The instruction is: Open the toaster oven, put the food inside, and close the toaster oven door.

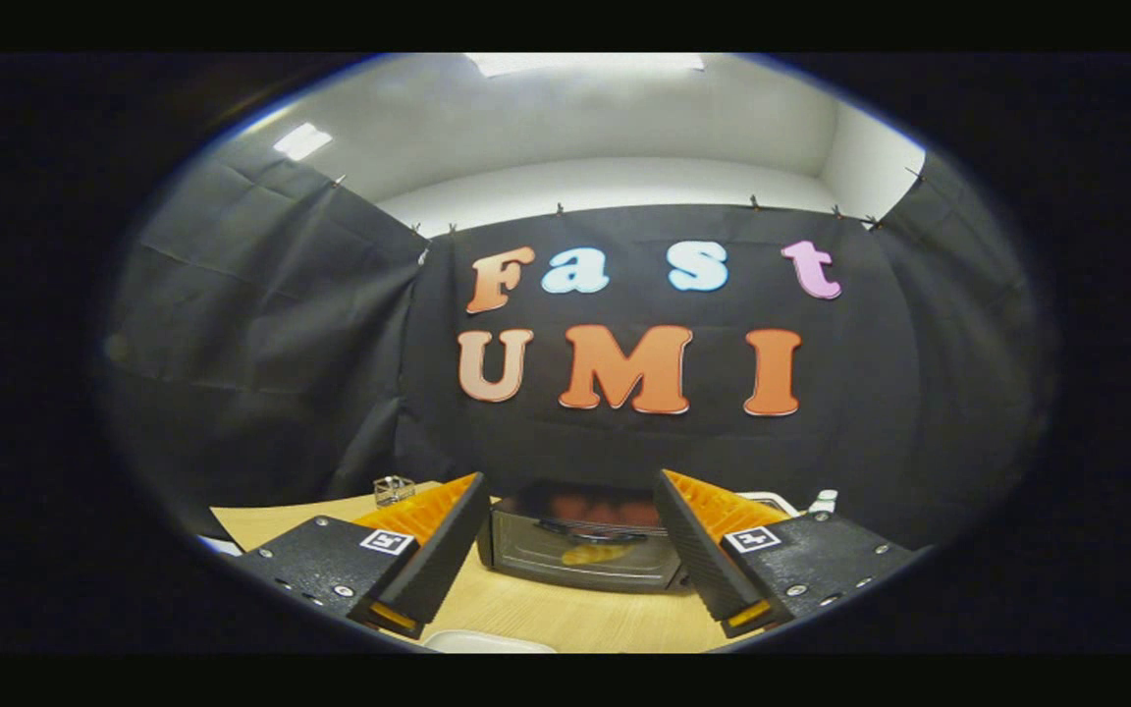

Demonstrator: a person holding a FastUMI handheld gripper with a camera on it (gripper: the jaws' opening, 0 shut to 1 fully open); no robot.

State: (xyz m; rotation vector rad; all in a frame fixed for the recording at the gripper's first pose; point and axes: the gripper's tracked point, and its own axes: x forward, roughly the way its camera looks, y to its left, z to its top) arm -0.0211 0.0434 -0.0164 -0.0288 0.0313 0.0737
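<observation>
My claw (570, 550) is spread wide, holding nothing, raised over the wooden table (565, 614) with a white plate rim (487, 643) showing just below and between my fingers (428, 565). Just ahead, framed in the gap between the fingers, the toaster oven (580, 550) sits on the table with its glass door shut, dark handle across the top of the door, and something yellowish, likely the food (595, 554), visible behind the glass. Beyond my left finger a small clear container (394, 488) sits near the table's far edge, past my right finger a small white object (824, 501) I can't identify, and black cloth walls behind.
</observation>
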